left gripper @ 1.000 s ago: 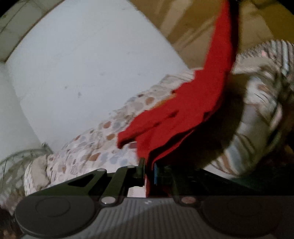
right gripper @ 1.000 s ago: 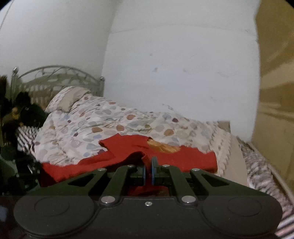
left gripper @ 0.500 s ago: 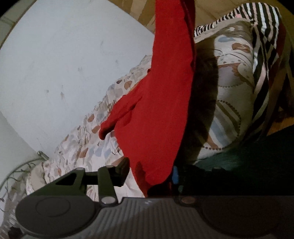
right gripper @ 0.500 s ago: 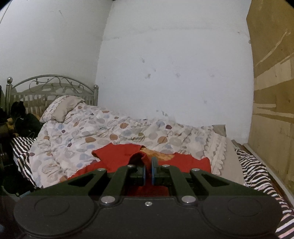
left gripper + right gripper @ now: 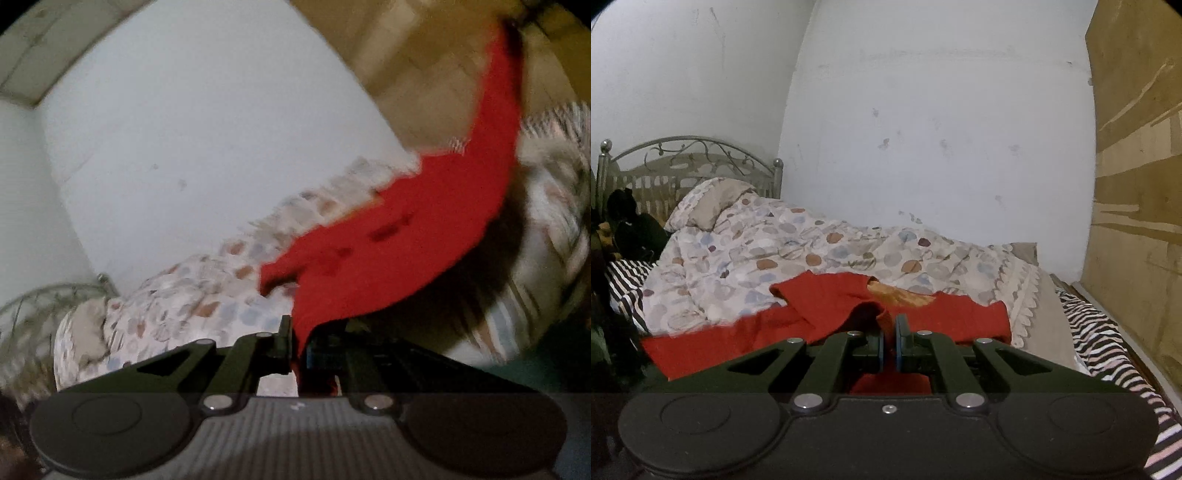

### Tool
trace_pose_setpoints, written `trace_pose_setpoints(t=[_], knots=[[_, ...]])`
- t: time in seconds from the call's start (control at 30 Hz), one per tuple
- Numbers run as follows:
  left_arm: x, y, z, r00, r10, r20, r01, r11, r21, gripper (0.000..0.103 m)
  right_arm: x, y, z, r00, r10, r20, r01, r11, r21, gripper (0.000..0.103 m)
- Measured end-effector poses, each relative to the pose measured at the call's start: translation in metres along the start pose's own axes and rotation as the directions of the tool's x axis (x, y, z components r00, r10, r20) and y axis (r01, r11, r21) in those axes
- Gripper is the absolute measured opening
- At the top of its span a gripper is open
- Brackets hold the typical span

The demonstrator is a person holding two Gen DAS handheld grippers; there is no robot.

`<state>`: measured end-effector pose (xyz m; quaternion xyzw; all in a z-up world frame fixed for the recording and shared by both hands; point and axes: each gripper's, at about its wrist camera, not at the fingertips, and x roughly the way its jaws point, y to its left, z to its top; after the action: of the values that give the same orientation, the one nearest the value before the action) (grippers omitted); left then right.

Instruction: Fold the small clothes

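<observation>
A small red shirt [image 5: 820,299] with an orange print [image 5: 905,295] lies across the spotted duvet [image 5: 775,251] on a bed. My right gripper [image 5: 889,343] is shut on a raised fold of its near edge. In the blurred left wrist view the red shirt [image 5: 406,251] hangs as a stretched band from the upper right down to my left gripper [image 5: 297,343]. The left jaws are closing on a corner of the shirt, and the cloth is pinched between the pads.
A metal headboard [image 5: 683,162] and a pillow [image 5: 709,203] stand at the far left of the bed. A striped sheet [image 5: 1100,339] covers the right side, beside a wooden board [image 5: 1137,184]. Dark items [image 5: 628,221] sit at the left. White walls close off the back.
The left jaws opened around the hanging cloth half a second ago and have shut on it again, and the left view has swung. The right gripper kept its hold and place.
</observation>
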<state>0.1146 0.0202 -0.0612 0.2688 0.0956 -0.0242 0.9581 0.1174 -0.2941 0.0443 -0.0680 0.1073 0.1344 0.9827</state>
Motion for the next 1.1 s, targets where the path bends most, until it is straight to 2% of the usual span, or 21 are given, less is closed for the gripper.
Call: trace_pose_setpoints(t=[0.13, 0.27, 0.33, 0.43, 0.57, 0.67, 0.77, 0.87, 1.0, 1.1], knots=[[-0.013, 0.019, 0.010, 0.996, 0.028, 0.089, -0.020, 0.995, -0.094, 0.005, -0.015, 0.013, -0.014, 0.998, -0.042, 0.055, 0.044, 0.999, -0.027, 0.005], [-0.034, 0.034, 0.026, 0.983, 0.031, 0.181, -0.003, 0.989, -0.151, 0.005, -0.036, 0.015, -0.016, 0.989, -0.074, 0.126, 0.076, 0.997, -0.013, 0.004], [-0.051, 0.044, 0.035, 0.979, 0.032, 0.203, 0.006, 0.983, -0.184, 0.005, -0.051, 0.014, -0.014, 0.982, -0.094, 0.164, 0.095, 0.995, 0.001, 0.004], [-0.080, 0.065, 0.053, 0.982, -0.008, 0.190, 0.058, 0.964, -0.259, 0.005, -0.077, 0.009, -0.006, 0.978, -0.094, 0.187, 0.088, 0.995, 0.041, 0.004], [-0.121, 0.093, 0.079, 0.982, -0.101, 0.157, 0.143, 0.949, -0.281, 0.005, -0.118, 0.003, 0.011, 0.983, -0.054, 0.173, 0.039, 0.995, 0.089, 0.004], [-0.129, 0.109, 0.089, 0.981, -0.164, 0.102, 0.187, 0.939, -0.290, 0.005, -0.140, 0.002, 0.022, 0.987, -0.043, 0.157, 0.030, 0.996, 0.081, 0.004], [-0.112, 0.122, 0.097, 0.972, -0.226, 0.067, 0.235, 0.906, -0.351, 0.005, -0.141, -0.002, 0.029, 0.990, -0.032, 0.141, 0.019, 0.995, 0.095, 0.004], [-0.083, 0.136, 0.107, 0.971, -0.233, 0.057, 0.238, 0.900, -0.365, 0.005, -0.123, -0.006, 0.037, 0.989, -0.018, 0.148, 0.006, 0.997, 0.079, 0.004], [-0.022, 0.156, 0.135, 0.961, -0.277, 0.014, 0.256, 0.866, -0.429, 0.005, -0.076, -0.022, 0.062, 0.990, -0.005, 0.139, -0.002, 0.999, 0.048, 0.004], [0.034, 0.170, 0.156, 0.957, -0.290, -0.026, 0.252, 0.870, -0.425, 0.005, -0.029, -0.038, 0.089, 0.993, -0.024, 0.114, 0.023, 1.000, 0.012, 0.004]])
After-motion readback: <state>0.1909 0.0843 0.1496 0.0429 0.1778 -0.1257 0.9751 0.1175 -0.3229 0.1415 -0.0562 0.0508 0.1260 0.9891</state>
